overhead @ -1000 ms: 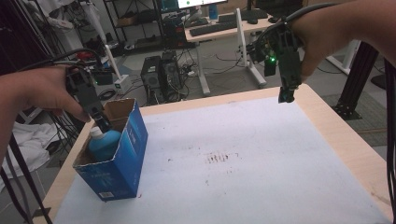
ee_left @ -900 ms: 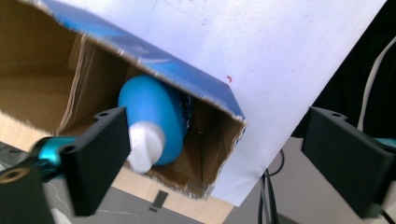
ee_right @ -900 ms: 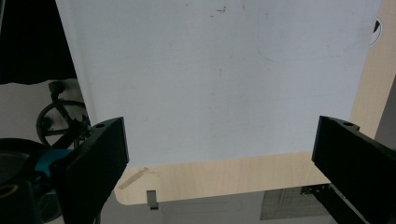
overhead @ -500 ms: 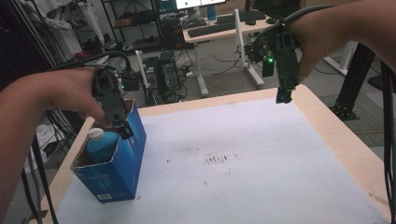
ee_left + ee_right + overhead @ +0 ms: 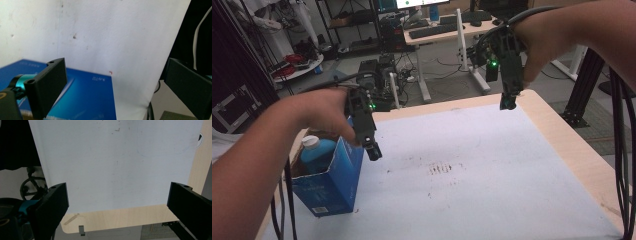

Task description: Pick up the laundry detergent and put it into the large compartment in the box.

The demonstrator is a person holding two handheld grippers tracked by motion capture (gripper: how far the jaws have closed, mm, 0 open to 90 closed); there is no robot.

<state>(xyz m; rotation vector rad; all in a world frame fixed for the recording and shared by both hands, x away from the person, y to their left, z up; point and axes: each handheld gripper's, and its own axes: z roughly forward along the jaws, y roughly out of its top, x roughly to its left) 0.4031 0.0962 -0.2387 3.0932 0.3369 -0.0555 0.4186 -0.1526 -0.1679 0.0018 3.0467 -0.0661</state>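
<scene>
A blue carton (image 5: 332, 185) stands open at the table's left edge, and a blue bottle (image 5: 319, 155) with a white cap (image 5: 311, 142) sits inside it. My left gripper (image 5: 373, 150) hangs just right of the carton's top corner, pointing down over the white sheet (image 5: 472, 200). Its jaws have just been opening and nothing is between them. In the left gripper view the left gripper (image 5: 113, 65) stands wide open above the carton's blue side (image 5: 85, 100). My right gripper (image 5: 507, 102) hovers over the far right corner. In its own view the right gripper (image 5: 117, 186) is open and empty.
The white sheet covers a wooden table (image 5: 577, 150) and carries dark smudges (image 5: 444, 169) near its middle. Beyond the far edge are desks, a computer tower (image 5: 372, 75) on the floor and cables. A black frame leg (image 5: 584, 85) stands at the right.
My left gripper has moved right and down, from above the carton's opening to beside its right corner over the sheet. The right gripper has stayed put.
</scene>
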